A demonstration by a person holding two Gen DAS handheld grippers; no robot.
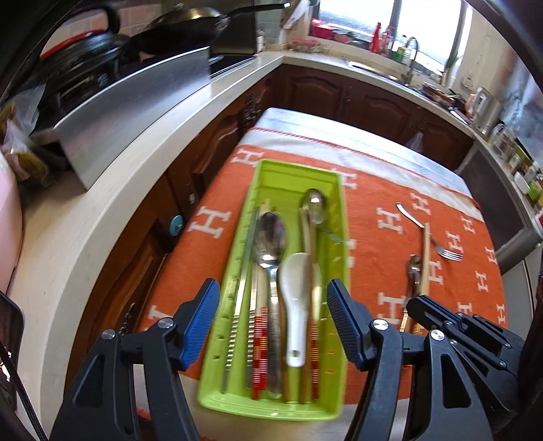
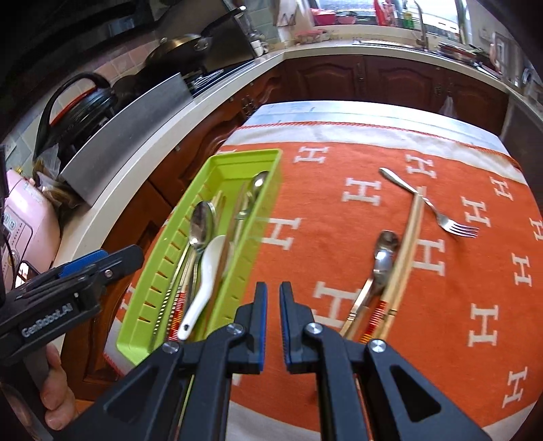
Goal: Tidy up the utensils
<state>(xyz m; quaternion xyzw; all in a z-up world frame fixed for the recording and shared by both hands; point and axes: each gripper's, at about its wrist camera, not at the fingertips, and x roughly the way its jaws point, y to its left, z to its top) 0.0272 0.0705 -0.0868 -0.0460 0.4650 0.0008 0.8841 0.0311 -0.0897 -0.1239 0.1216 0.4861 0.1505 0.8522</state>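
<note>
A green utensil tray (image 1: pixel 268 169) lies on an orange cloth (image 1: pixel 383 190). In it are a white ceramic spoon (image 1: pixel 297 288), two metal spoons (image 1: pixel 271 237) and several chopsticks. My left gripper (image 1: pixel 273 305) hovers open over the tray's near half, its pads touching nothing. On the cloth to the right lie a fork (image 2: pixel 441 210), a metal spoon (image 2: pixel 381 257) and a pair of chopsticks (image 2: pixel 407 244). Between the tray (image 2: pixel 217 163) and these loose pieces, my right gripper (image 2: pixel 273 295) is shut and empty. The left gripper (image 2: pixel 115 259) shows at the left edge.
A pale counter (image 1: pixel 85 237) curves along the left and back, with dark wooden cabinets (image 1: pixel 325 88) below. On it are a steel guard (image 1: pixel 135 101), a wok (image 1: pixel 190 27) and a black kettle (image 2: pixel 81 105). A sink tap (image 1: pixel 412 54) stands at the back right. A person's hand (image 2: pixel 54 390) holds the left gripper.
</note>
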